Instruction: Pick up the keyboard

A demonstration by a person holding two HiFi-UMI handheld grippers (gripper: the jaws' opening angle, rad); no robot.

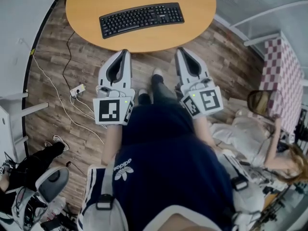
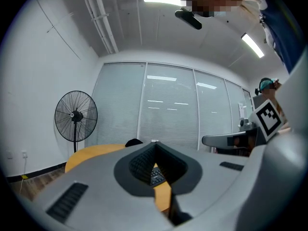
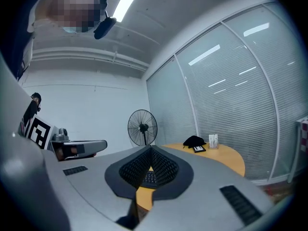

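The black keyboard (image 1: 142, 19) lies across the round wooden table (image 1: 202, 13), at the side nearest me. Both grippers point level at the table edge, short of the keyboard and not touching it. My left gripper (image 1: 126, 52) is shut with nothing in it, its tips just over the table rim. My right gripper (image 1: 180, 50) is likewise shut and holds nothing. In the left gripper view a strip of keyboard (image 2: 157, 177) shows through the gap behind the closed left gripper (image 2: 155, 146). In the right gripper view the keyboard (image 3: 147, 179) shows the same way behind the right gripper (image 3: 150, 148).
A standing fan (image 2: 75, 115) is beyond the table by a glass wall. A black pouch (image 3: 194, 141) and a small white card stand (image 3: 213, 141) sit at the table's far side. Cables and a power strip (image 1: 77, 89) lie on the wooden floor at left. A person (image 1: 269, 129) sits at right.
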